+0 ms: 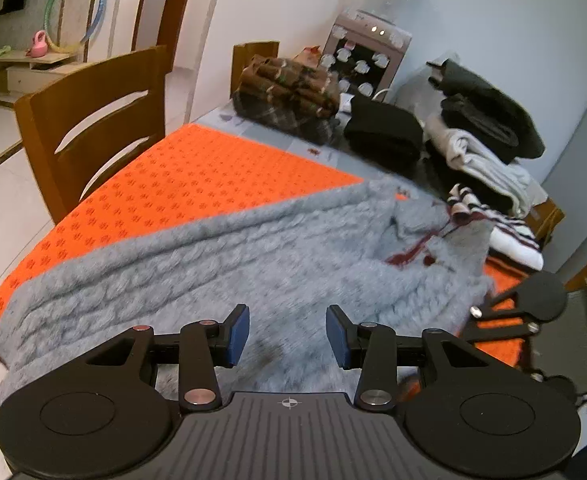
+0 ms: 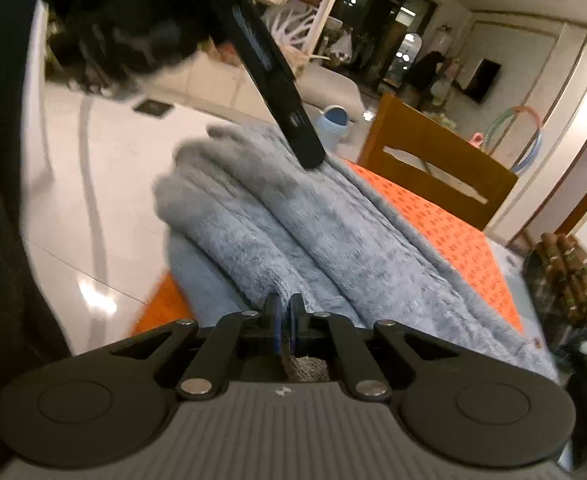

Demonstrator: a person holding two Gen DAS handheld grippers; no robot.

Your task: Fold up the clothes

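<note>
From the left wrist view, the left gripper (image 1: 287,334) hangs just over the near part of the fluffy grey cable-knit sweater (image 1: 229,264), its blue-padded fingers (image 1: 237,334) standing wide apart with nothing between them. The sweater lies directly ahead of and under those fingers, spread on the orange dotted table mat (image 1: 181,172). Its long axis runs slantwise from the near left corner of the mat up toward the far right, where a neckline with dark red trim shows beside a striped white and maroon garment (image 1: 505,228). Beyond it sit folded piles: a brown plaid bundle (image 1: 289,96), a black folded piece (image 1: 385,132) and a heap of dark and pale clothes (image 1: 485,132). A wooden chair (image 1: 93,120) stands at the table's left side. The picture is smeared, so the knit's edges are soft.

From the right wrist view, the right gripper (image 2: 284,322) has its fingers drawn together on a fold of the same grey sweater (image 2: 293,224); a tuft of knit shows pinched just behind the pads. The cloth runs away from this gripper in thick, rounded ridges toward the far edge of the table, where the tip of the left tool touches or nearly touches it. The sweater looks bunched and doubled here, hanging a little past the mat's near corner.

My guess is the right gripper, already holding an edge, leads the fold, and the free left one is the nearer to pin or catch the middle
</note>
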